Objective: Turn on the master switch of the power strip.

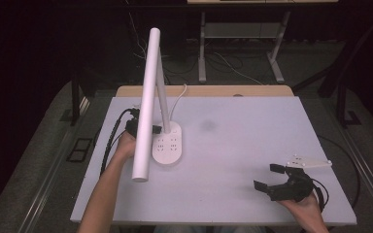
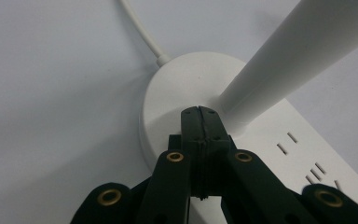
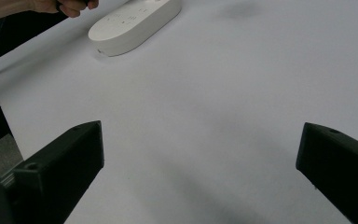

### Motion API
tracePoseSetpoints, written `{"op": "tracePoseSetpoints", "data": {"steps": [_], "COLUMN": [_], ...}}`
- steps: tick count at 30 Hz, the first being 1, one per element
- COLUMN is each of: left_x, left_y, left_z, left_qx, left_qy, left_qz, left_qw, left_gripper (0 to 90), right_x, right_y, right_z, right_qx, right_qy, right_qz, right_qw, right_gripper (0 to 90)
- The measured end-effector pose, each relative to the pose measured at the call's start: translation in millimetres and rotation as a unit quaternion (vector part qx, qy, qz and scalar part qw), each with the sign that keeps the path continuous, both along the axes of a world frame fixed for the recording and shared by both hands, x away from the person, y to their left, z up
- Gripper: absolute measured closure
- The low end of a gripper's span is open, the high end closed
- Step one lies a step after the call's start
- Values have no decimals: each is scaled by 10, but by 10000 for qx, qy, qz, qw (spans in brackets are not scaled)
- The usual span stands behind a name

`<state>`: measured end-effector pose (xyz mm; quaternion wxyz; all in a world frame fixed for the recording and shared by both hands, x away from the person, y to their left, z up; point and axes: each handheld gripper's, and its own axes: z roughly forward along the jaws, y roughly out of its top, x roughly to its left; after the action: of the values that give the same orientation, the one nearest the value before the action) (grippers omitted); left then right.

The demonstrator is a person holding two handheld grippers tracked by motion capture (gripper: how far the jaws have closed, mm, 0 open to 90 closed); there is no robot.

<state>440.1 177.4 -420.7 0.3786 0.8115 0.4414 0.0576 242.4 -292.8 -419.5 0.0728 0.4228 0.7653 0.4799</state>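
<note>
White desk lamp (image 1: pixel 155 97) could tip if the left gripper (image 2: pixel 199 114), jaws closed and pressing its base (image 2: pixel 177 88), pushes sideways, while the right gripper (image 1: pixel 277 177) waits open.

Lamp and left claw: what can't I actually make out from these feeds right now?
- Left claw, left gripper view: jaws are shut at the lamp base, but whether the tips touch it is unclear.
- High view: the lamp head hides most of that claw.
- Cord: cut off by the top edge; its far end is unknown.
- Right claw, right gripper view: open, jaws cropped by the frame edges.
</note>
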Motion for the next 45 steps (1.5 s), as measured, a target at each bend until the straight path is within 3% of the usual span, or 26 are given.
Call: {"op": "tracePoseSetpoints", "data": {"steps": [2,6,10,20,24,29,31,33,37,45], "left_x": [-9,-14,-13,-52,-62,-55,-53,-54,-71,-129], "left_y": [5,1,36,51,67,96,130,172,263,433], "left_z": [-14,-12,-38,-29,-35,-17,-3,28,116,240], "left_qx": [-137,-133,-349,-319,-442,-355,-298,-411,-442,-450], "left_qy": [18,17,72,8,-36,-96,-139,-195,-334,-423], "left_qz": [122,136,262,165,204,174,227,336,427,576], "left_qw": [9998,9998,9990,9994,9988,9992,9992,9984,9975,9964], "left_gripper": [900,900,900,898,897,894,880,878,878,876], "right_x": [-1,9,8,8,6,7,7,11,13,5], "right_y": [-1,-8,-11,-22,-26,-29,-32,-36,-40,-39], "right_z": [0,-4,-5,-7,-6,-8,-9,-13,-17,-12], "right_qx": [-5,-26,-28,-27,-8,-8,-4,-8,-4,-5], "right_qy": [-4,1,2,-12,22,19,31,25,31,28], "right_qz": [-4,-13,-31,-78,-94,-97,-108,-118,-117,-125], "right_qw": [10000,10000,10000,10000,10000,10000,9999,9999,9999,9999], "right_gripper": [2,2,2,2,2,2,2,2,2,3]}}
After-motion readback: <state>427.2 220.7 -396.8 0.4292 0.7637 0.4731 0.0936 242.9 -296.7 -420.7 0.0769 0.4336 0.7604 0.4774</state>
